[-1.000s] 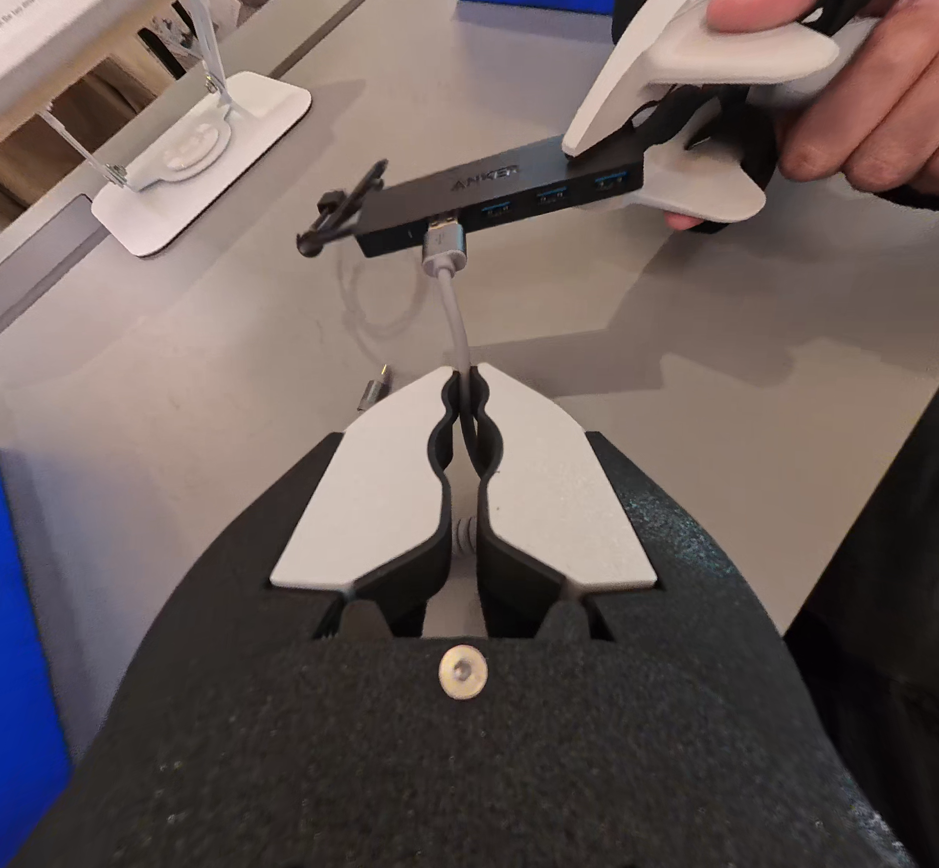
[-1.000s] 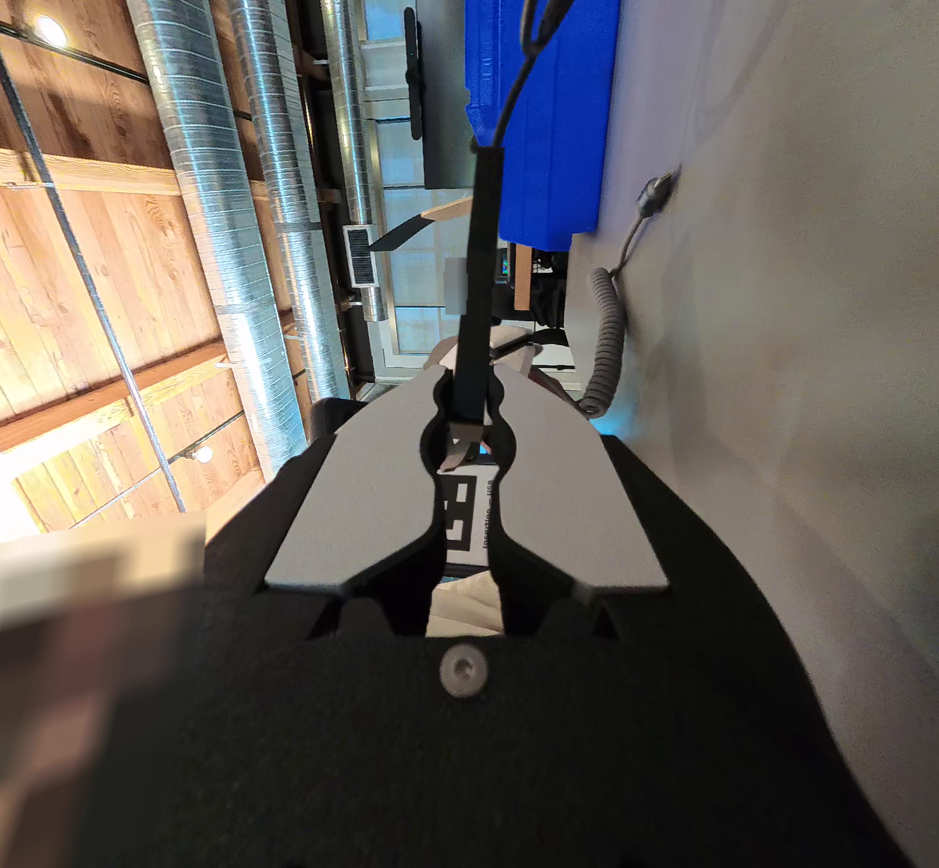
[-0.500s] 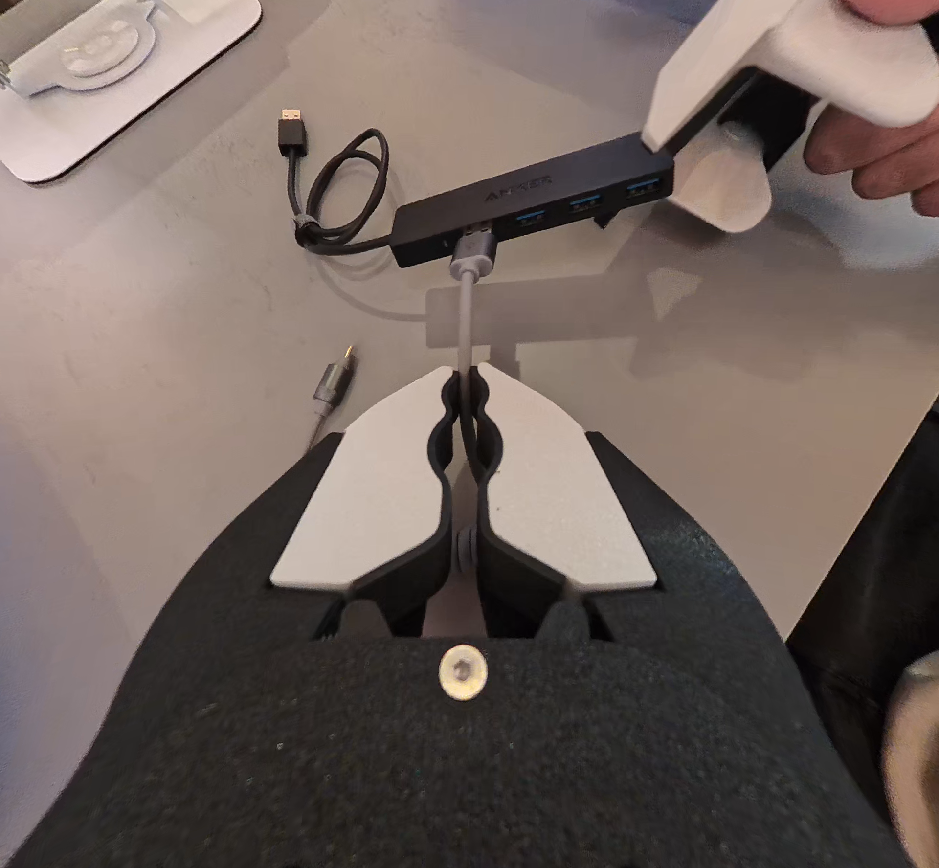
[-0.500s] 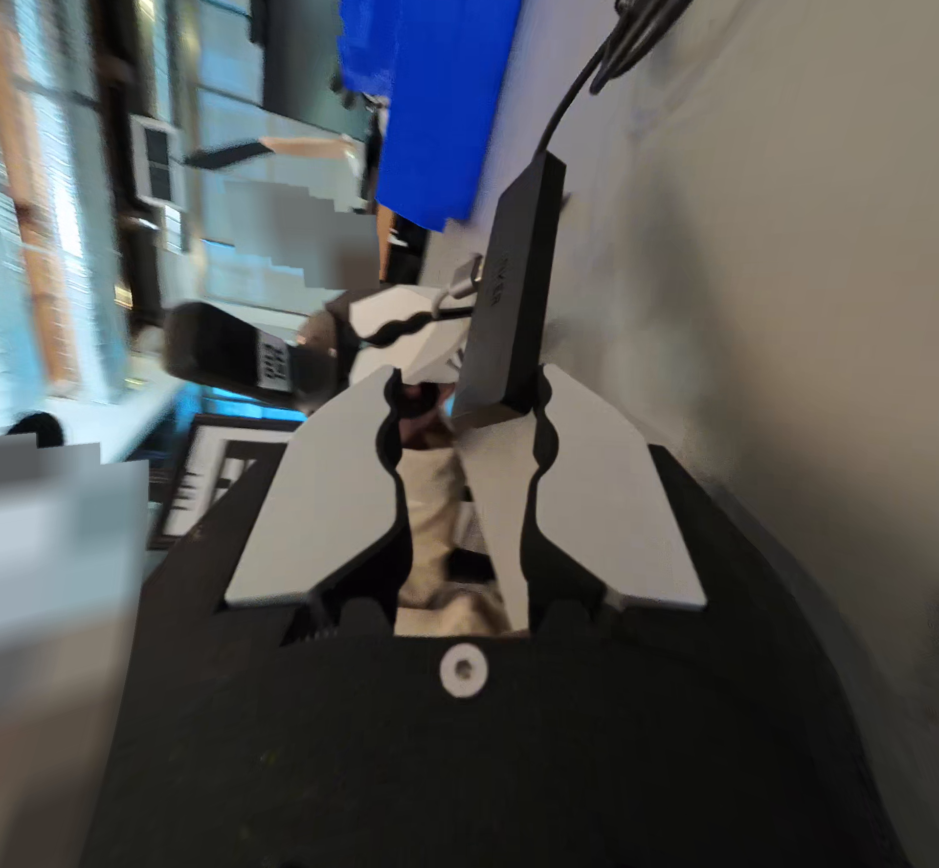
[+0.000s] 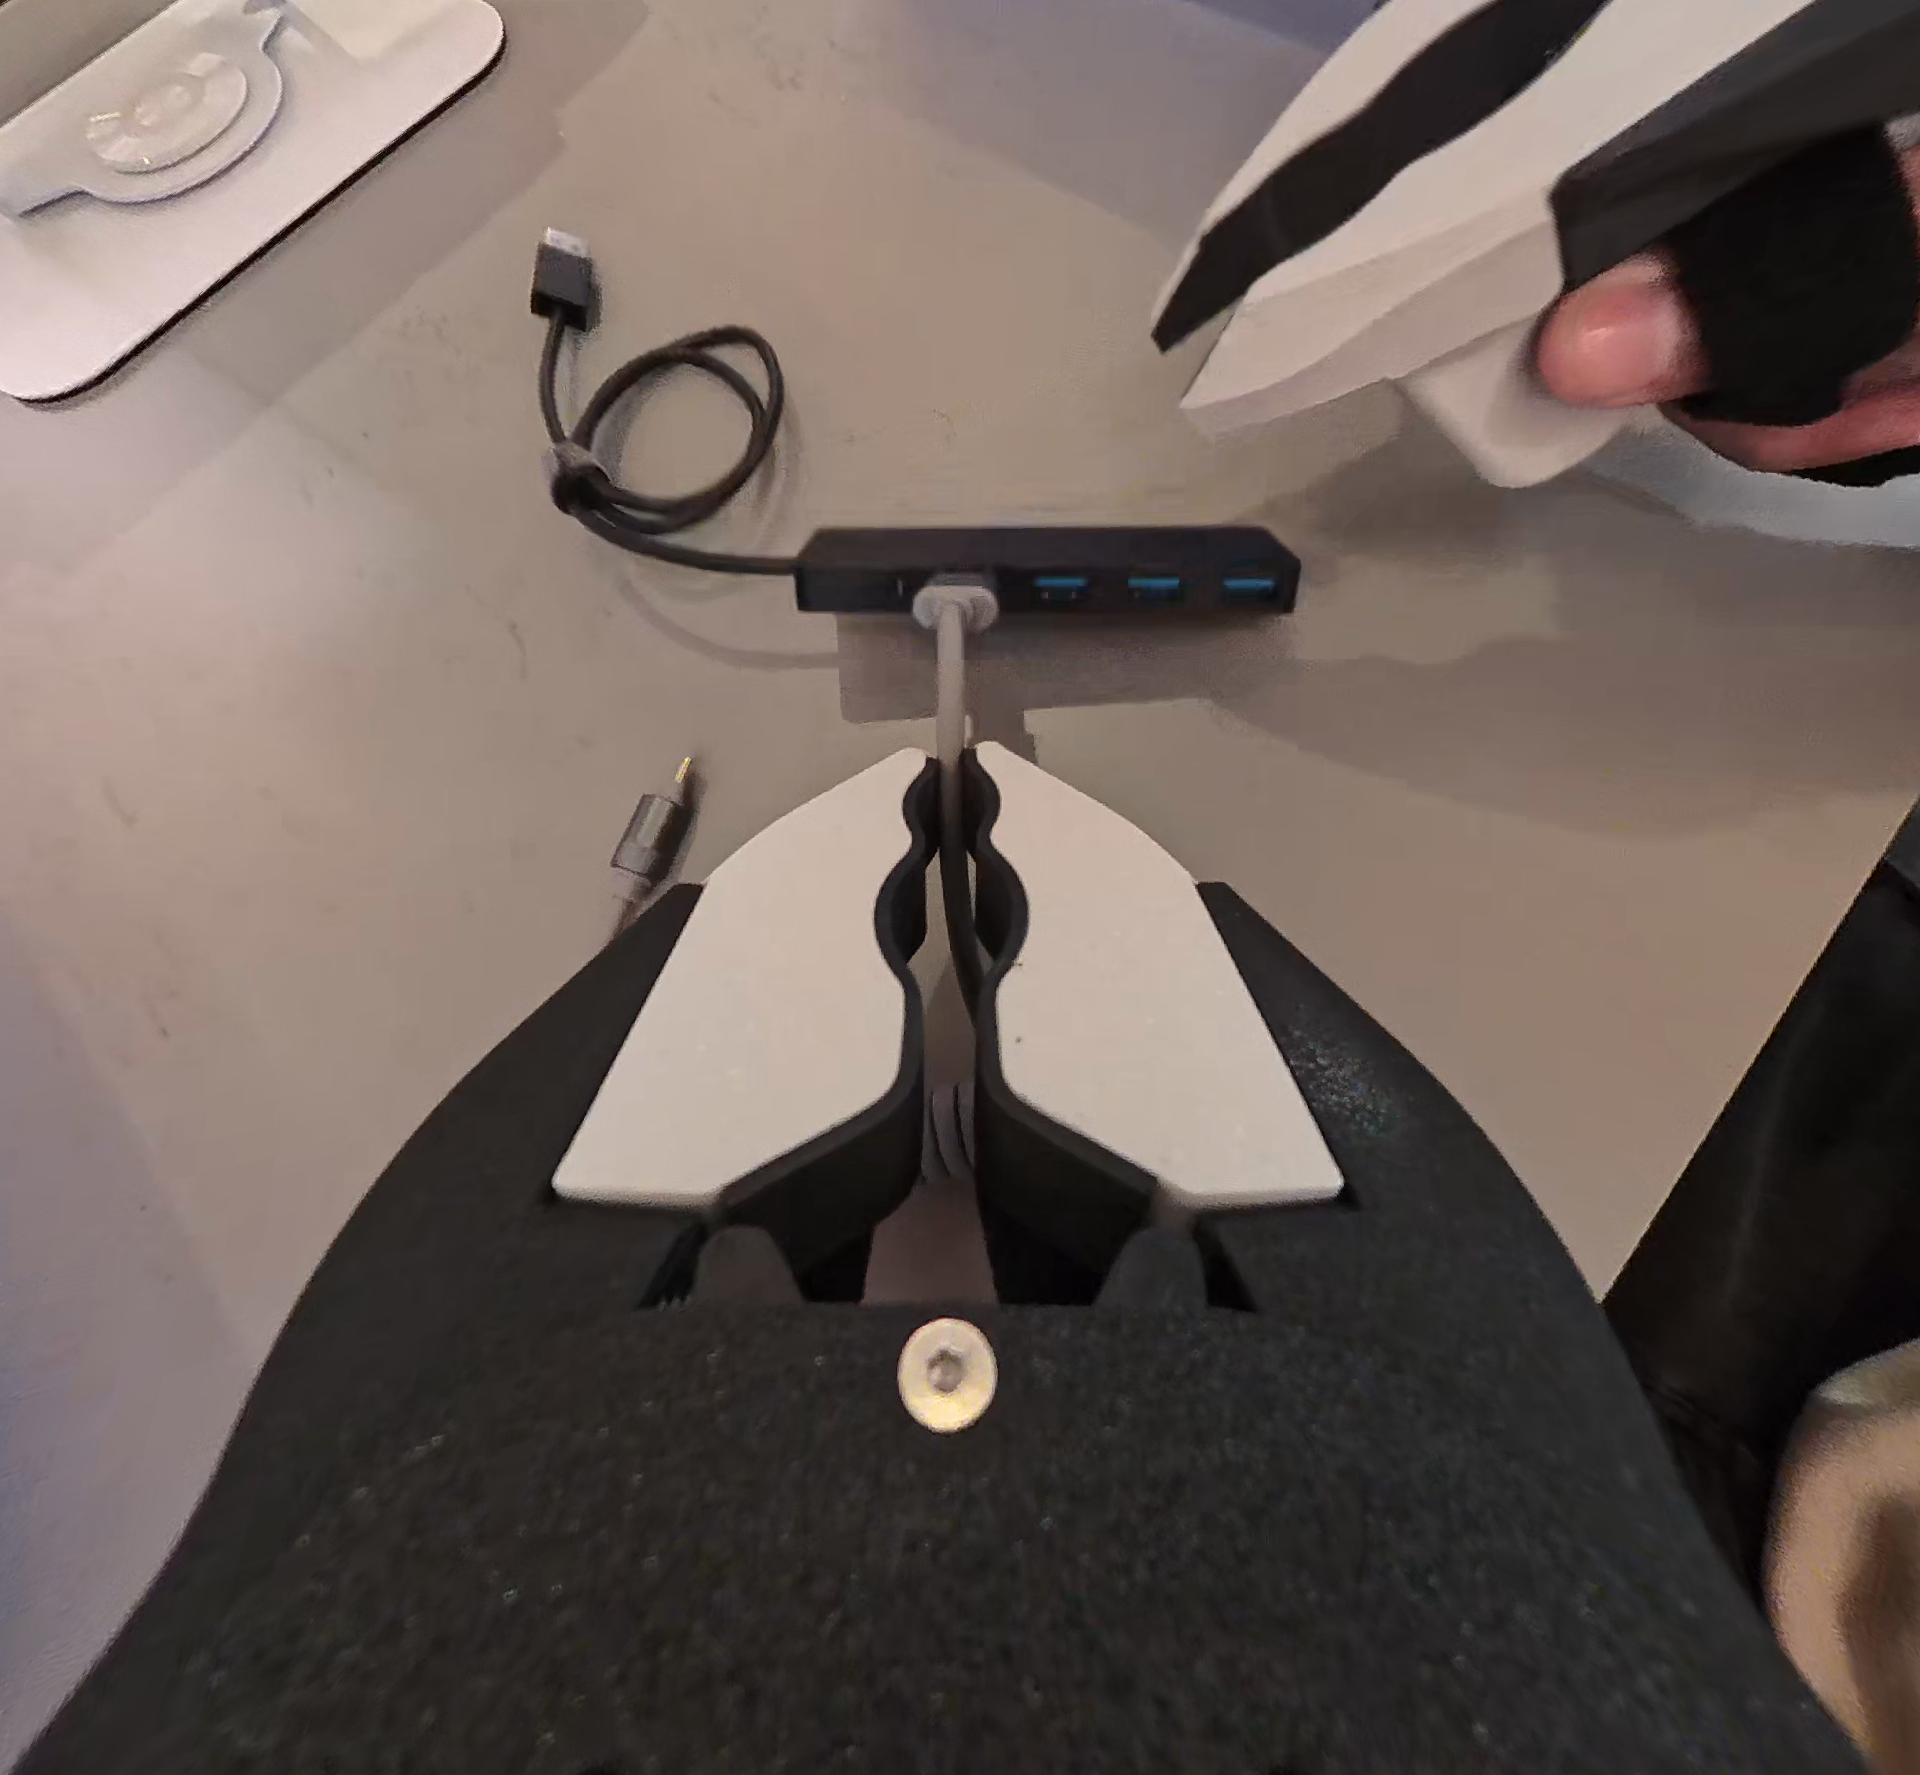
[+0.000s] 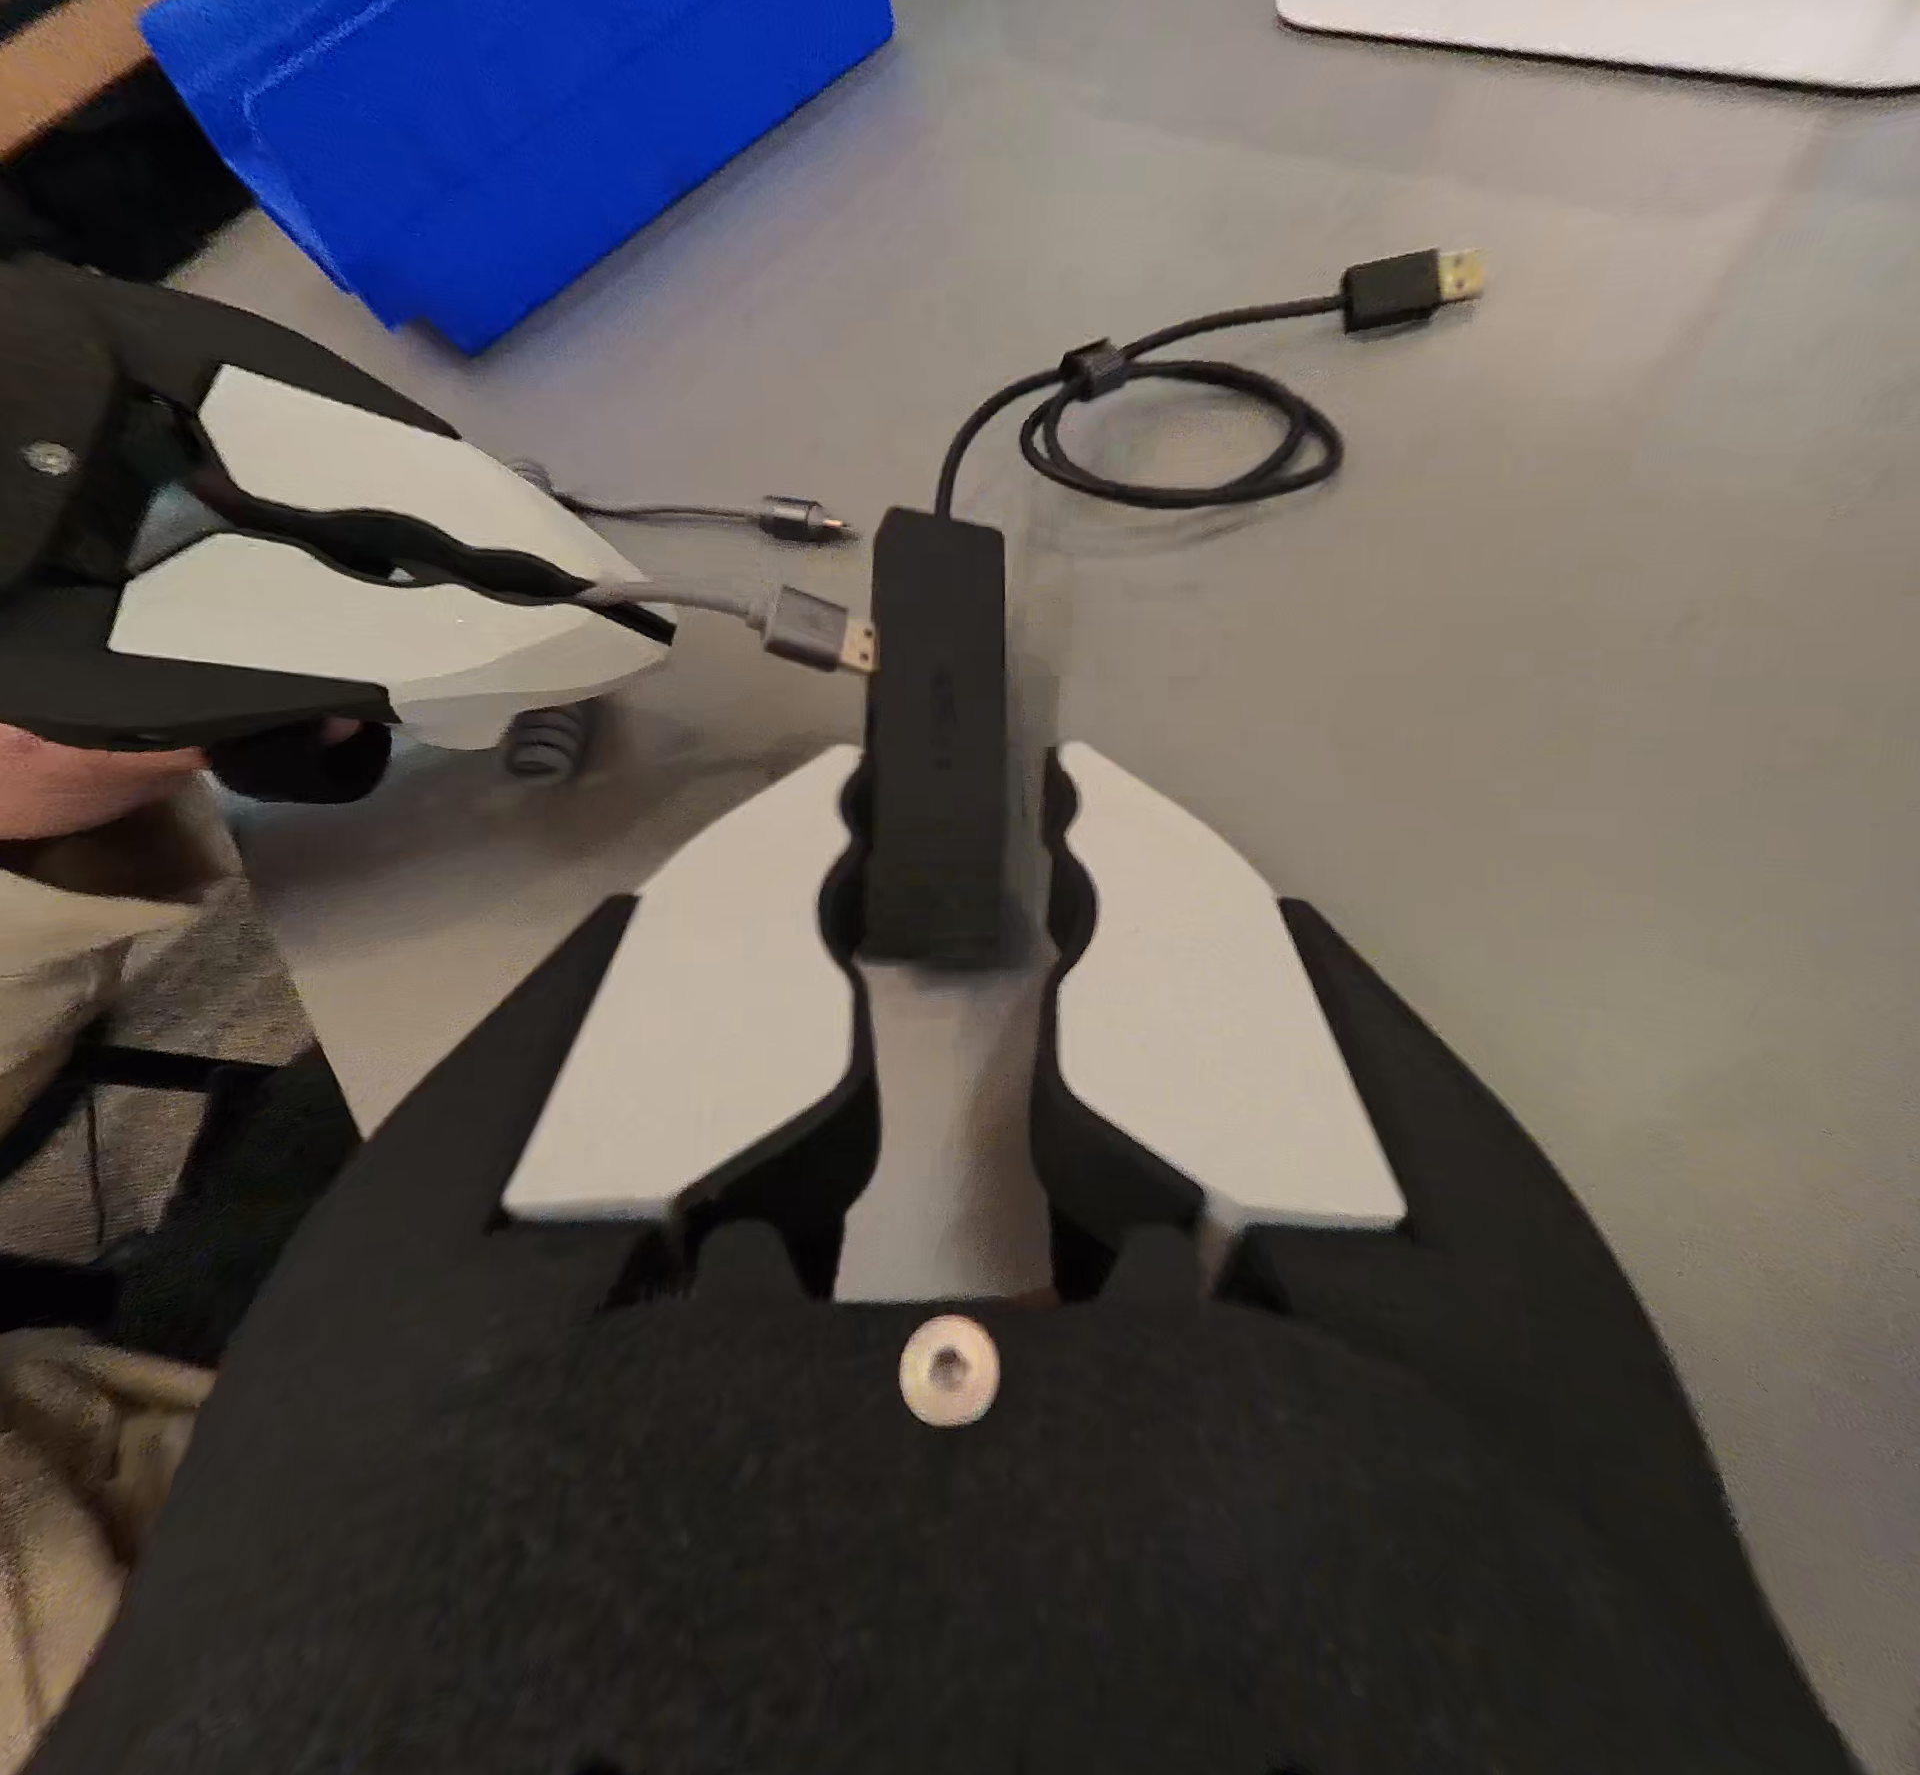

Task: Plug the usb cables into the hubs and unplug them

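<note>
The black USB hub [image 5: 1049, 556] lies on the grey table [image 5: 312, 790], blue ports facing me. My left gripper [image 5: 948, 759] is shut on the grey USB cable [image 5: 948, 686], whose plug [image 5: 954, 598] sits at the hub's leftmost port. In the right wrist view a little gold metal of the plug [image 6: 821, 639] shows at the hub's [image 6: 940, 686] side. My right gripper [image 6: 948, 759] is open, its fingers apart on either side of the hub's near end. In the left wrist view it [image 5: 1195, 364] hovers above and right of the hub.
The hub's own black cable [image 5: 665, 437] lies coiled left of it. The grey cable's small far plug [image 5: 649, 837] lies near my left fingers. A white stand base [image 5: 239, 125] is far left. A blue bin [image 6: 520, 84] stands behind. The table edge runs along the right.
The hub went from held in the air to lying on the table. My right gripper opened, let it go and drew back above it. My left gripper stayed shut on the grey cable.
</note>
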Tool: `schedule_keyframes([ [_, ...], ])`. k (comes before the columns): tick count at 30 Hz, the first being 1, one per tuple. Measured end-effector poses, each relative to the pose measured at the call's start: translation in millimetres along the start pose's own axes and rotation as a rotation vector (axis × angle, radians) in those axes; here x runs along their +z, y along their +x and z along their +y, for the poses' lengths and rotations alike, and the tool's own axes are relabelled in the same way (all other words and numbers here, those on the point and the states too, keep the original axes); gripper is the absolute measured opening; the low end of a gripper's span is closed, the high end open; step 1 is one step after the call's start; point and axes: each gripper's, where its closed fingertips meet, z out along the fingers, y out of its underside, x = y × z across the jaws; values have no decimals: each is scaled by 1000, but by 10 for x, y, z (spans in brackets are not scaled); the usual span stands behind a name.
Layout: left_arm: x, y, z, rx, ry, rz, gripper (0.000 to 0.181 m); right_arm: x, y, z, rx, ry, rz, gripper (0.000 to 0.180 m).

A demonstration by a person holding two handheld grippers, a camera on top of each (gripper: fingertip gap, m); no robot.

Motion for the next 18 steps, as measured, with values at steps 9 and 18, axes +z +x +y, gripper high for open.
schedule_keyframes([
  [9,-20,-21,-83,-1,12,-4,3,107,-54,263,-43,-161,40,59],
  [18,-38,-95,125,22,-53,-52,3,194,112,469,-177,-292,168,60],
])
